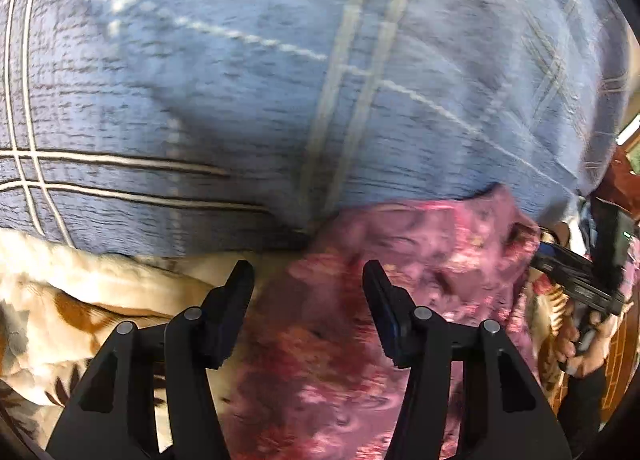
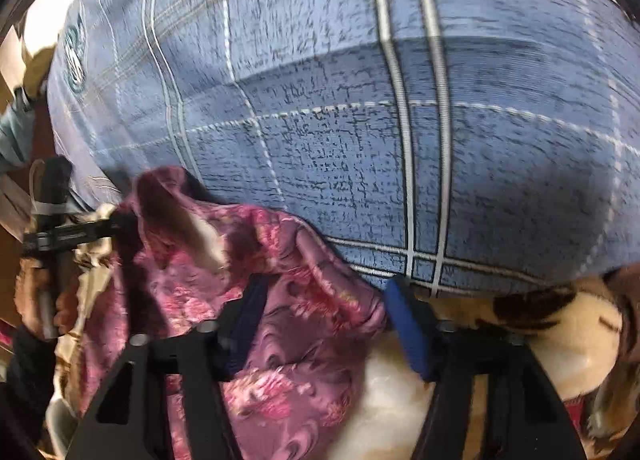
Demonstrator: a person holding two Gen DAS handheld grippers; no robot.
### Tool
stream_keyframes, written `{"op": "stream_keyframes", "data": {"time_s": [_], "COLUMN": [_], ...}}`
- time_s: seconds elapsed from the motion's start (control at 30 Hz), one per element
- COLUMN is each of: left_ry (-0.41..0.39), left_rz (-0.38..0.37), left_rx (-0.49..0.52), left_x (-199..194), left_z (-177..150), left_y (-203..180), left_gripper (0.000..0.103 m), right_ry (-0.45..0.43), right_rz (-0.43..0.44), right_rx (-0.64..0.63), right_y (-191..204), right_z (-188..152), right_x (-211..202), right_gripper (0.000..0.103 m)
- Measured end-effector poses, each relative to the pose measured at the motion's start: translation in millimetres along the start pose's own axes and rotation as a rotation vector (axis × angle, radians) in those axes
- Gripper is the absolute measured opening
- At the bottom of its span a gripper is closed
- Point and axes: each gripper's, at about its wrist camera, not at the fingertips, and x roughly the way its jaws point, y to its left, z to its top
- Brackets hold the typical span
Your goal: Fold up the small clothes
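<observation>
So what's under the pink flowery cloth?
A cream and brown blanket shows beside and below the pink flowery cloth. The cloth covers whatever lies directly beneath its middle.

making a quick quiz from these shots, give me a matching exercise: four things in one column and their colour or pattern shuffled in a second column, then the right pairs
Things
1. small garment
2. big pillow
3. blanket
4. inner pad of the right claw's finger

Colour or pattern
A. cream with brown leaf shapes
B. plain bright blue
C. pink and maroon floral
D. grey-blue with pale check lines

Pairs: 1-C, 2-D, 3-A, 4-B
</observation>
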Motion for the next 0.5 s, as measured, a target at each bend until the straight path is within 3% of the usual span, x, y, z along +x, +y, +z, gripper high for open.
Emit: {"op": "stream_keyframes", "data": {"time_s": [0.03,0.1,0.13,0.17,0.2,0.23,0.37,0.5], "left_ry": [-0.006,0.007,0.015,0.024,0.026,0.021,-0.033,-0.094], "left_rz": [0.009,0.086,0.135,0.152,0.108,0.069,0.029,-0.067], "left_rx": [0.014,0.053,0.069,0.068,0.047,0.04,0.056,0.069], "left_x": [1,11,16,20,16,10,-41,-136], "left_z": [0,4,6,10,9,8,-13,-67], "left_y": [-5,-15,-16,-19,-17,-17,-15,-28], "left_gripper": [0.056,0.051,0.041,0.029,0.006,0.004,0.004,0.004], "right_ry": [0.008,0.021,0.026,0.027,0.02,0.008,-0.075,-0.137], "right_rz": [-0.004,-0.043,-0.083,-0.105,-0.144,-0.156,-0.126,-0.061], "right_rx": [-0.014,-0.07,-0.086,-0.088,-0.082,-0.079,-0.083,-0.108], "right_y": [5,22,31,37,41,44,64,85], "right_z": [3,13,18,24,23,26,10,-23], "right_x": [4,16,22,25,23,21,-29,-106], "right_gripper": [0.042,0.023,0.019,0.006,0.005,0.005,0.004,0.004]}}
